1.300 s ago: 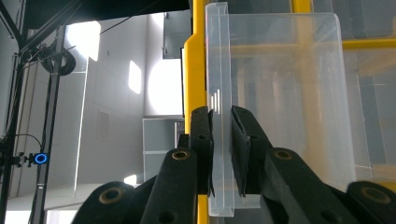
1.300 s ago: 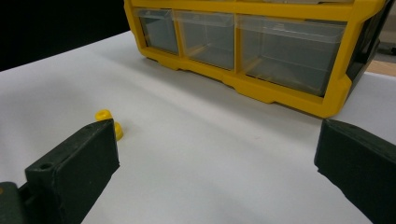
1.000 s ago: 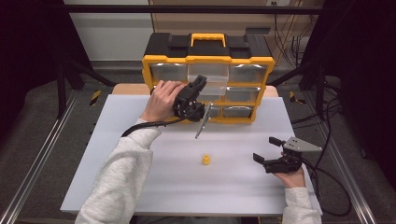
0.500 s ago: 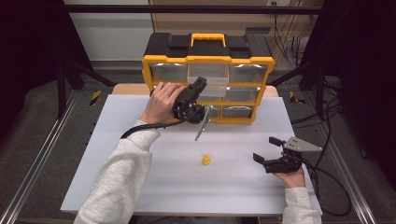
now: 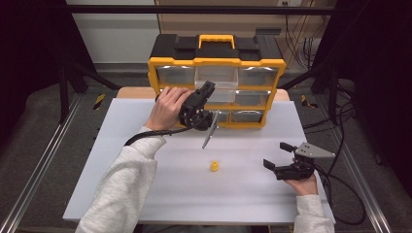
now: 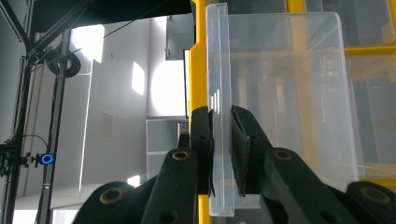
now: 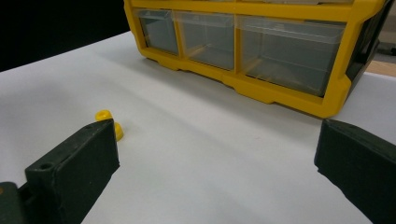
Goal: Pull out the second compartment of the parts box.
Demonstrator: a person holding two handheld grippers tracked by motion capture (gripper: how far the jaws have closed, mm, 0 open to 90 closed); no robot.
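Nothing has moved since the earlier frames: both hands and the yellow cap sit in the same spots as a second ago. The left gripper (image 5: 203, 99) is up at the yellow drawer box (image 5: 272, 92), and its jaws are pinched tight on the front lip of a clear drawer (image 6: 280, 93). In the high view that clear drawer (image 5: 216, 80) is the middle one of the top row, and it sticks out a bit past the others. So the step in hand looks like pulling this drawer open. The next move probably calls for a straight, slow pull back toward the person, so the thin lip does not slip out of the jaws. The right gripper (image 5: 284, 158) rests low on the white table (image 5: 121, 174) with its jaws wide apart and nothing in them. The small yellow cap (image 5: 214, 167) lies on the table just off to the side of that gripper, well apart from the left one; in the right gripper view the cap (image 7: 109, 120) peeks out behind one jaw. The drawers I can see into look empty.
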